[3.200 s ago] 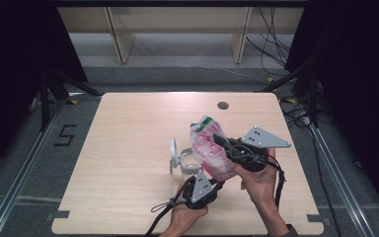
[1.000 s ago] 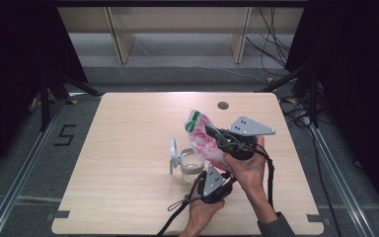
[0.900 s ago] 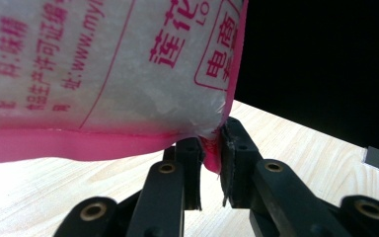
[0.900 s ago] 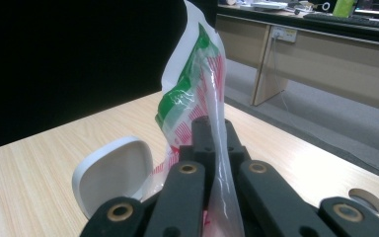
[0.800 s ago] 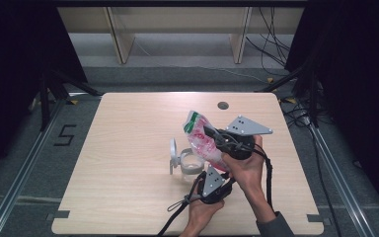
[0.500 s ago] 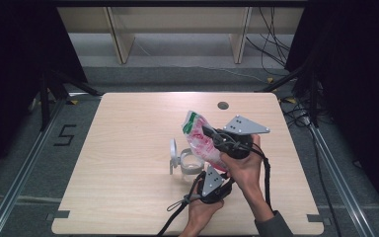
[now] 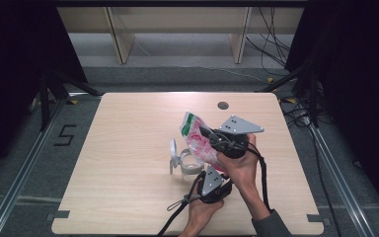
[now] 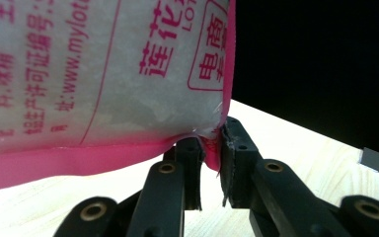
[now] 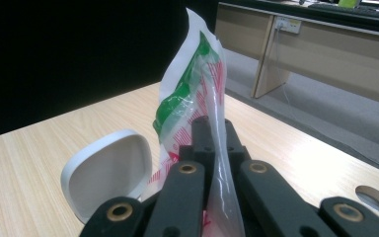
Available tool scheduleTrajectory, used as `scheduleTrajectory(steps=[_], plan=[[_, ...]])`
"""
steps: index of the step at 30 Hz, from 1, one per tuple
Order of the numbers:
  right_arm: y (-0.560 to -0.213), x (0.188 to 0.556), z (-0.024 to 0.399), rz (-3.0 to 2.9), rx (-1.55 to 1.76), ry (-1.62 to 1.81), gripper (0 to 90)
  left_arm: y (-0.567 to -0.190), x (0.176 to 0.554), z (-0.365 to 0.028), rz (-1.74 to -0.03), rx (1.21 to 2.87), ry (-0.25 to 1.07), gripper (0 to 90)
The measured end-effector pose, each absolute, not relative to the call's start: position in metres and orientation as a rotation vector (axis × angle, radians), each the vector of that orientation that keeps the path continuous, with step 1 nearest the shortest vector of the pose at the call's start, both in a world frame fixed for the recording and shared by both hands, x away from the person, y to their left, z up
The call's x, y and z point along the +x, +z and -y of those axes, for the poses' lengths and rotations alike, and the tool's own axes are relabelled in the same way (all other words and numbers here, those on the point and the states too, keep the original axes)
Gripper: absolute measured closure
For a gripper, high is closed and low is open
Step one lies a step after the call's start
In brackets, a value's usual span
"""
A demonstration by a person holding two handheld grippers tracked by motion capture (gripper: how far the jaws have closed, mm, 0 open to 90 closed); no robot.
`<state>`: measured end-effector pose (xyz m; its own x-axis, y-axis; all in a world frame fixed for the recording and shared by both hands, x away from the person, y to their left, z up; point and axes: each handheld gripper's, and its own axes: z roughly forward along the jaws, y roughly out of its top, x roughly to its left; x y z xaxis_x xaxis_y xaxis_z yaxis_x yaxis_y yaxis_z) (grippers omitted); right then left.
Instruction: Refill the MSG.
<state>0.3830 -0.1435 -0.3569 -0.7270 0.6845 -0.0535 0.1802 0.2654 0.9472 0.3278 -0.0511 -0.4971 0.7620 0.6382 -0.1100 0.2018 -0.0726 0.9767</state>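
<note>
A plastic pouch (image 7: 193,134), pink and white with a green top, hangs tilted above the table (image 7: 128,128). My right gripper (image 7: 208,134) is shut on its side edge, the film pinched between the jaws (image 9: 216,129). My left gripper (image 7: 217,173) comes from below and is shut on the pouch's pink bottom corner (image 8: 209,145). Printed red text covers the pouch (image 8: 103,74). Under the pouch stands a small white container (image 7: 190,163) with its rounded lid (image 7: 172,154) raised upright; the lid (image 9: 106,173) stands left of the pouch (image 9: 197,79) in the right gripper view.
A round cable hole (image 7: 222,105) lies in the tabletop at the back right, also seen as a hole (image 9: 373,197) beside my right gripper. Wooden bench legs (image 7: 121,39) stand beyond the far edge. A floor mark "5" (image 7: 64,136) lies left of the table.
The pouch and my right gripper have drifted slightly left and up. Since the oldest frame my left gripper has shifted right, closer under the pouch. Both grips have held.
</note>
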Motion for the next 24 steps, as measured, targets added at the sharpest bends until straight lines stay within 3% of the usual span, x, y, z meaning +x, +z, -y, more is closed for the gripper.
scheduleTrajectory(steps=[24], plan=[[-0.3614, 0.3879, 0.1350, -2.093, 0.803, 1.459, 90.0, -0.4977, 0.3302, 0.0493, -0.687, 1.623, 0.392, 79.3]])
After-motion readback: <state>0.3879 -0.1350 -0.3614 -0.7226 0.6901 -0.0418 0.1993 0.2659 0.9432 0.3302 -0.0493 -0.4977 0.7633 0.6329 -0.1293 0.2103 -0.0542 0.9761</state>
